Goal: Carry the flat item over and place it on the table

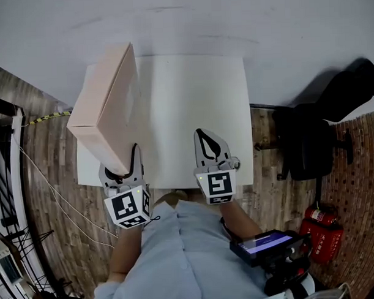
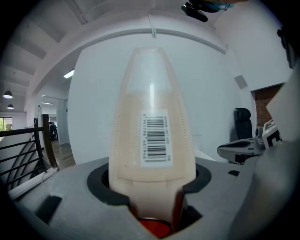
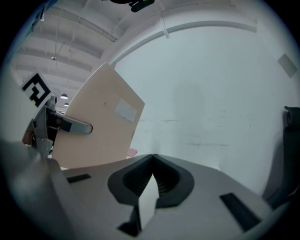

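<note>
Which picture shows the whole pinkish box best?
The head view: the box shows almost whole there, tilted above the white table, its lower end in the left hand-held gripper. The right gripper view shows one broad face. The left gripper view shows only its narrow barcoded edge between the jaws.

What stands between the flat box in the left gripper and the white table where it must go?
Nothing visible does. The flat box, held in the left gripper, hangs tilted over the white table's left side. The right gripper is to its right, not under it.
</note>
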`<action>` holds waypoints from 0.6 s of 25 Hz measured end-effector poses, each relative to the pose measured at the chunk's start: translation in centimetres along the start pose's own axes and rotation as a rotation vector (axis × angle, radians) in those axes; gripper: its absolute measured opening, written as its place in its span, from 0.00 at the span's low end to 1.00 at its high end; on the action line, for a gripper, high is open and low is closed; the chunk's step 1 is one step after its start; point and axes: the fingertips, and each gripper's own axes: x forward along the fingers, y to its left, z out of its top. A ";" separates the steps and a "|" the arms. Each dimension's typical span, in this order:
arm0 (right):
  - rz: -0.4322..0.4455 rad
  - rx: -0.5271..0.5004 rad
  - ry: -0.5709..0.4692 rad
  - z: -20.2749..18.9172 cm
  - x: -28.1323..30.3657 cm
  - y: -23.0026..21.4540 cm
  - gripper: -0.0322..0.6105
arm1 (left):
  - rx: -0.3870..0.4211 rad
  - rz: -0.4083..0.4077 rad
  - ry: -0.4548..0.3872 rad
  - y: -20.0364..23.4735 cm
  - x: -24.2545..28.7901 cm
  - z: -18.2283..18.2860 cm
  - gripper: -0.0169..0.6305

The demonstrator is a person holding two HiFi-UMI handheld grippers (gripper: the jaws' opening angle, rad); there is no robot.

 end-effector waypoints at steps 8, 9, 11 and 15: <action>-0.016 -0.008 -0.070 4.4 2.1 -1.8 0.06 | 0.043 -0.003 -0.083 0.3 2.6 5.6 0.48; -0.016 -0.007 -0.075 4.7 2.1 -2.2 0.06 | 0.047 -0.003 -0.085 0.0 2.9 6.0 0.48; -0.014 0.000 -0.075 4.7 2.1 -3.0 0.06 | 0.057 -0.006 -0.081 -0.8 3.4 6.5 0.48; -0.011 0.027 -0.053 3.8 2.4 -4.5 0.06 | 0.069 -0.021 -0.044 -2.5 4.3 6.0 0.48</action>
